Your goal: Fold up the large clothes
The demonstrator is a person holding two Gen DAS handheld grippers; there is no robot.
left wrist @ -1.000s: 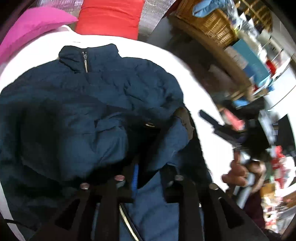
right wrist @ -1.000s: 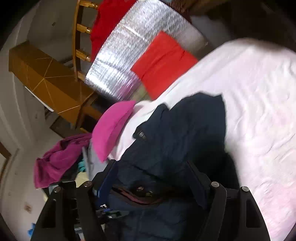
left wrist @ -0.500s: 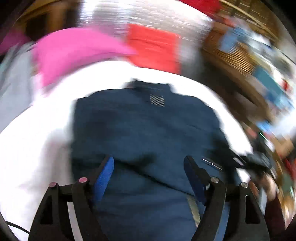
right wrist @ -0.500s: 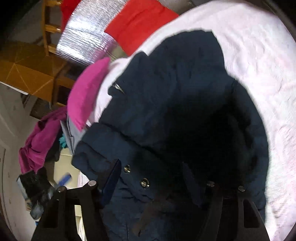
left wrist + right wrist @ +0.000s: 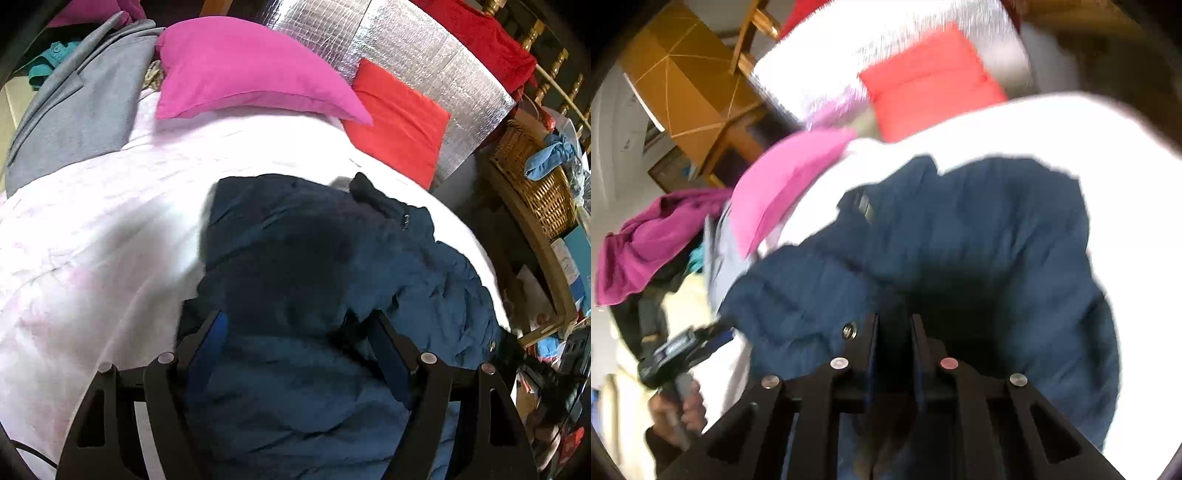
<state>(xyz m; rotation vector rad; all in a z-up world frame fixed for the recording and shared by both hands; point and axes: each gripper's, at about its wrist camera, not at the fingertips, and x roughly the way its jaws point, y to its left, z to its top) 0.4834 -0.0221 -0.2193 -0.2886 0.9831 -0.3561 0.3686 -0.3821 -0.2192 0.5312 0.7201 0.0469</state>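
A: Lying across the white bed [image 5: 92, 229], the navy jacket [image 5: 314, 258] is bunched, collar end towards the pillows and hem end running back under both tools.

B: So its long axis goes roughly from the pink pillow [image 5: 240, 70] and red pillow [image 5: 399, 118] straight back to the holder?

A: Roughly, with a slant to the right in the left view. The collar and zip pull sit far from the fingers; the near bulk is right between them.

B: What is the left gripper [image 5: 295, 332] doing?

A: Spread wide, one finger on either side of the fabric, which bulges up between them. I see nothing pinched.

B: And the right gripper [image 5: 893, 325]?

A: Nearly closed, only a narrow dark gap between the fingers, pressed into a fold beside a snap button [image 5: 849, 329]. It looks clamped on jacket cloth, though that view is blurred and the pinch itself is in shadow.

B: Which is nearer the work?

A: The right, I judge; it has the edge, so the coming fold likely turns on carrying that edge across or up towards the collar.

B: Around it?

A: A grey garment [image 5: 74, 103] on the left, a silver foil panel [image 5: 424, 48] behind the pillows, a wicker basket [image 5: 535, 184] off to the right.
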